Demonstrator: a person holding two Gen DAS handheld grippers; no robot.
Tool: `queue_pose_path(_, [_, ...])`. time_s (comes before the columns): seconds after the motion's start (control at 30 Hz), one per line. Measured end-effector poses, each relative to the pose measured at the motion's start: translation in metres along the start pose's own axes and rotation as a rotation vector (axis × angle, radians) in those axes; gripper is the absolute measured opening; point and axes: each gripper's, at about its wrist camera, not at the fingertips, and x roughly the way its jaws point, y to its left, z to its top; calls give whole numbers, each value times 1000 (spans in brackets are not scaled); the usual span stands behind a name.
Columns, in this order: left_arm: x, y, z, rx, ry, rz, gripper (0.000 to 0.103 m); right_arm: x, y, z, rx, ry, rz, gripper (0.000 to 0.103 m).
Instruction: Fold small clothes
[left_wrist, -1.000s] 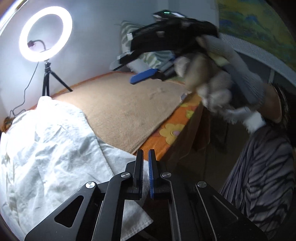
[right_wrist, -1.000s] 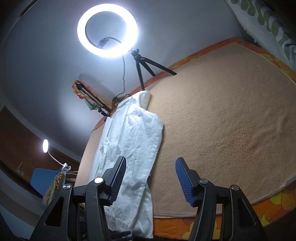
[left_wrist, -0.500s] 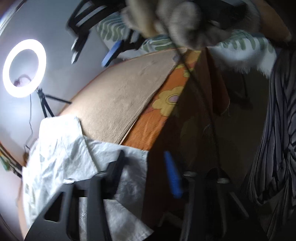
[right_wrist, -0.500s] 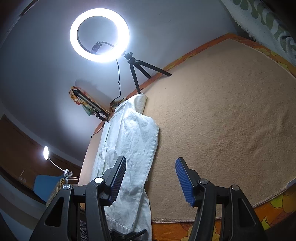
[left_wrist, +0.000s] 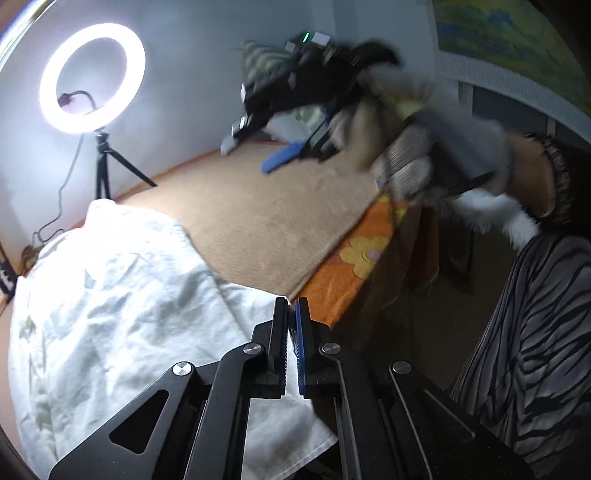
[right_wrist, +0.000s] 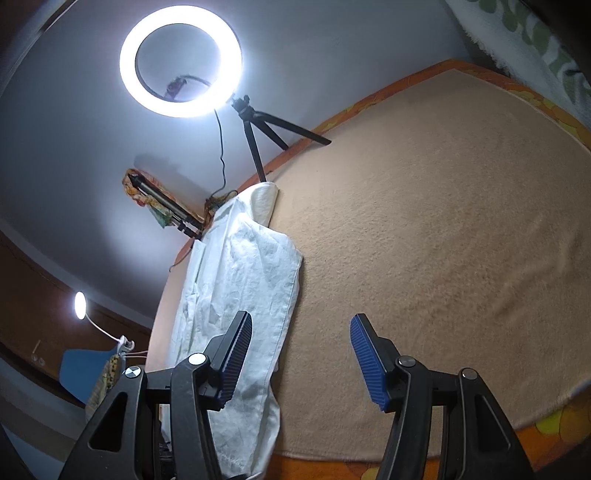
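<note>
White garment spread on the bed, both tools above it and empty.

The bed (right_wrist: 424, 229) carries a beige blanket; along its left side lies the white garment (right_wrist: 243, 295), thin, limp and creased, best pinched at a hem corner. The left hand-held gripper (left_wrist: 291, 314) is fully closed on nothing; the right hand-held gripper (right_wrist: 301, 350) stands partly open, empty.

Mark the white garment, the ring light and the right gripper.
white garment (right_wrist: 255, 280): right wrist view, its creased middle.
ring light (right_wrist: 181, 61): right wrist view, centre of the ring.
right gripper (right_wrist: 301, 354): right wrist view, between its open fingertips.
</note>
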Motion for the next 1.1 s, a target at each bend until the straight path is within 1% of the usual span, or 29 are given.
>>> queue_pose_path(0.1, [-10,8,1,-39,-10,3,2,35,5,23,-42,44,-5,65])
queue_pose_path(0.23, [-21,19,2,-83,-29,32,2,95,18,49,-102,113,-10,66])
queue_pose_path(0.33, [-29,28,1,-127,-43,47,2,137,22,56,-101,176,4,66])
queue_pose_path(0.4, [-34,34,0,-144,-50,63,2,148,31,57,-134,157,20,67])
queue_pose_path(0.47, [-37,39,-2,-169,-54,66,2,157,41,57,-160,176,26,67])
queue_pose_path(0.53, [-38,45,-5,-204,-59,58,2,162,48,55,-165,194,49,49])
queue_pose_path(0.57, [-37,46,-6,-213,-61,54,2,165,52,54,-173,211,42,35])
queue_pose_path(0.6, [-38,46,-7,-220,-64,51,2,166,57,53,-191,213,17,30])
queue_pose_path(0.63, [-40,47,-9,-228,-67,47,2,166,63,52,-216,208,-5,23])
queue_pose_path(0.7, [-43,45,-12,-238,-74,37,2,165,75,52,-244,210,-42,14])
queue_pose_path(0.8, [-52,39,-18,-250,-87,32,2,161,95,53,-280,211,-120,7])
queue_pose_path(0.87, [-59,41,-21,-258,-100,34,2,161,111,54,-304,218,-189,5])
queue_pose_path(1.1, [-79,47,-39,-297,-120,48,2,166,174,47,-449,226,-385,1])
